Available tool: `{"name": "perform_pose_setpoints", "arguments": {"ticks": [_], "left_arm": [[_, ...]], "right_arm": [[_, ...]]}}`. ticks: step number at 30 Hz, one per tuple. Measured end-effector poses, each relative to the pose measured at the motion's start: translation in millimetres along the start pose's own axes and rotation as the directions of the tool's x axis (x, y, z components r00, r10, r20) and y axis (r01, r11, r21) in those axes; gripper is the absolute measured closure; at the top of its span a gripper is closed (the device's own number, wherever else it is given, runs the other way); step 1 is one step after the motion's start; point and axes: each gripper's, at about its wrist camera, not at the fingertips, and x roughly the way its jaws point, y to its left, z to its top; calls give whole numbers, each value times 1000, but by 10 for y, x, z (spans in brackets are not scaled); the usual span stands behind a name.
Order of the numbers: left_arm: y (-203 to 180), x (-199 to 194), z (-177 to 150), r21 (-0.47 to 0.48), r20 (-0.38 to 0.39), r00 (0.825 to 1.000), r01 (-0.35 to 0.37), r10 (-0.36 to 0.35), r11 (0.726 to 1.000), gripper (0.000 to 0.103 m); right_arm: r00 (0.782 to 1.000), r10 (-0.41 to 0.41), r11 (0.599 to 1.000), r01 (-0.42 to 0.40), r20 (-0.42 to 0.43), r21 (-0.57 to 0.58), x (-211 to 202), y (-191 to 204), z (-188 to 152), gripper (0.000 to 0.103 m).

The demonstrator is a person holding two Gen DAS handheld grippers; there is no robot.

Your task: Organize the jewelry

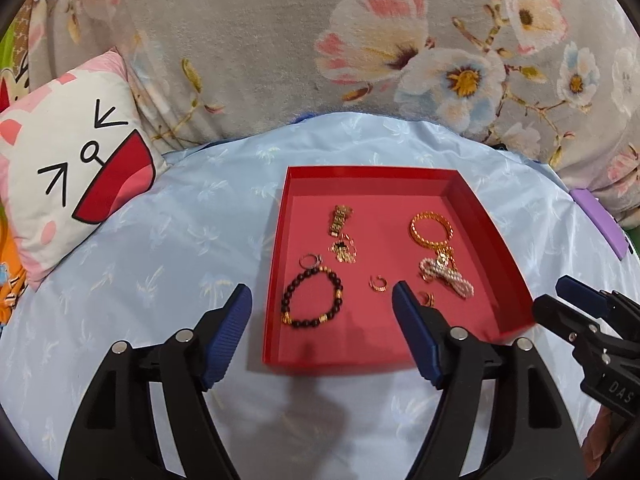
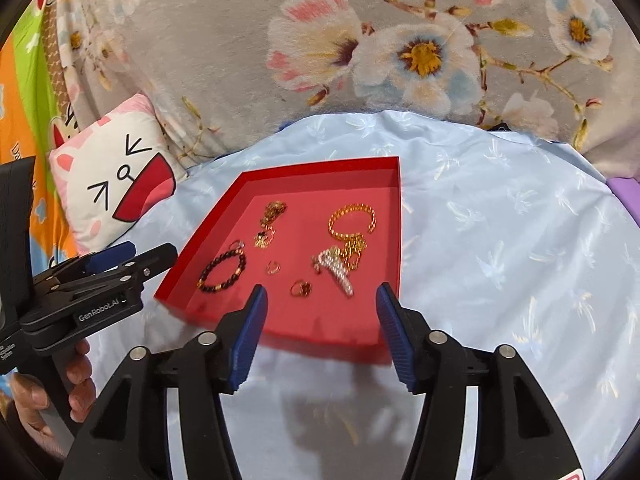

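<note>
All the jewelry lies inside the red tray [image 1: 496, 240], and the tray sits on the light blue sheet [image 1: 160, 240] of the bed. Nothing lies loose on the sheet that I can see, so the job looks close to done or done.

The dark bead bracelet [image 1: 312, 298] rests near the tray's front left corner, with a little silver hoop [image 1: 309, 260] touching its top. A gold chain piece [image 1: 340, 220] lies toward the back left. A gold bangle [image 1: 431, 227] is near the back right corner. The pearl piece [image 1: 446, 278] sits just in front of it, a bit tangled with a gold chain. Two small gold rings [image 1: 377, 283] lie near the middle front.

The left tool [image 1: 322, 304] points down at the tray's front edge. Its jaws are wide and hold nothing. The right tool [image 2: 322, 304] is beside it, tilted down the same way, jaws apart and empty too. A hand [image 2: 60, 392] grips the left tool's handle.
</note>
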Motion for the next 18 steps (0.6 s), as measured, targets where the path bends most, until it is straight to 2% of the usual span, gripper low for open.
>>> {"name": "perform_pose_setpoints", "arguments": {"ticks": [2, 9, 14, 18], "left_arm": [[-42, -51, -102, -2, 3, 1000, -5, 5, 1000, 25], [-158, -90, -469, 5, -5, 998, -70, 70, 998, 23], [-192, -61, -715, -17, -24, 997, -80, 80, 997, 17], [-244, -78, -850, -9, -16, 996, -88, 88, 996, 16]], "right_arm": [[1000, -12, 1000, 12, -3, -17, -55, 39, -114, 42], [997, -80, 996, 80, -10, -40, -122, 69, -467, 30], [992, -127, 991, 127, -1, -52, -119, 102, -681, 24], [987, -156, 984, 158, 21, -82, -115, 169, -789, 20]]}}
